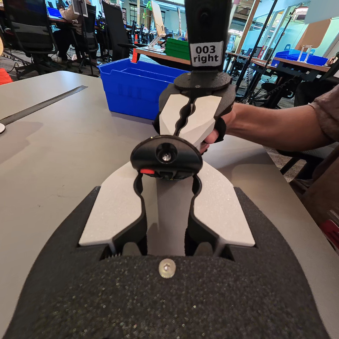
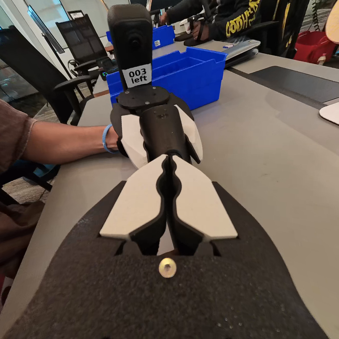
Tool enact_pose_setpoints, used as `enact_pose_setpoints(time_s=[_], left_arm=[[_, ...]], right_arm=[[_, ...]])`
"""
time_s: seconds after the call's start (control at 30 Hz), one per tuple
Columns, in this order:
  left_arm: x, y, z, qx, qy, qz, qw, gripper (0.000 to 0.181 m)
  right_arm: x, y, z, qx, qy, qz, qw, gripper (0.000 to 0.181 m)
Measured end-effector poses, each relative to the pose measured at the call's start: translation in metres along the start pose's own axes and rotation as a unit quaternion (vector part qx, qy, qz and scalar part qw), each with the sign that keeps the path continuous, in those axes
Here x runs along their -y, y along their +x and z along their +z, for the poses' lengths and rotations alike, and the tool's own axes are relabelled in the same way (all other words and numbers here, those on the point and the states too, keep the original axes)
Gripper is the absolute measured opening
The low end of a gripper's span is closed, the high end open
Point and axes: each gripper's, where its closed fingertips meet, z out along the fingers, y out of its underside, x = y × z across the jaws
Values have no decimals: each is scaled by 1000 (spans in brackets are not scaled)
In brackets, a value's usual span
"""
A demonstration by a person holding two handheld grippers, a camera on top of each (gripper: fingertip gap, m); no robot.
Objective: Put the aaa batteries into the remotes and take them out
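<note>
**Left tongs hold the remote, right tongs pinched at its far end**

The left tongs (image 1: 167,176) are clamped on a black remote (image 1: 166,156), gripping it by its two sides near the tips, so it points straight ahead above the table (image 1: 64,165). In the left wrist view the remote's rounded end faces the camera, with a small red button visible on its underside. In the right wrist view the same remote (image 2: 162,132) runs from the left tongs toward the camera, its smooth black back turned up.

The right tongs (image 2: 169,160) are drawn together, with only a thin gap between the fingers. Their tips meet right at the near end of the remote; whether they pinch anything there cannot be told. From the left wrist view the right tongs (image 1: 180,131) reach down to the far edge of the remote.

A hand (image 1: 216,132) holds the right tool, and a forearm wearing a blue wristband (image 2: 107,138) holds the left one.

Behind both tools, a blue bin (image 2: 192,77) sits toward the table's far edge. No batteries can be seen.
</note>
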Motion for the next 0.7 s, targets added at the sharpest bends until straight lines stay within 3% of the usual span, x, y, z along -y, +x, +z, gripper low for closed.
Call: enact_pose_setpoints(time_s=[0.17, 0.27, 0.37, 0.43, 0.53, 0.7], left_arm=[[2, -1, 0, -2, 7, -7, 1000, 52], [4, -3, -2, -7, 13, -23, 1000, 52], [2, -4, 0, -9, 7, -30, 999, 52], [2, -3, 0, -17, 8, -43, 999, 52], [2, -2, 0, -18, 7, -40, 999, 52], [1, -1, 1, -21, 5, -44, 999, 52]], right_arm=[[-5, 7, -10, -63, -46, -69, 995, 0], [-6, 4, -24, -113, -13, -130, 985, 24], [-13, -1, -20, -188, -27, -252, 949, 40], [-8, -7, -12, -202, -18, -307, 930, 38], [-8, -4, 1, -202, -25, -324, 924, 47], [-11, -1, 7, -208, -38, -360, 909, 39]])
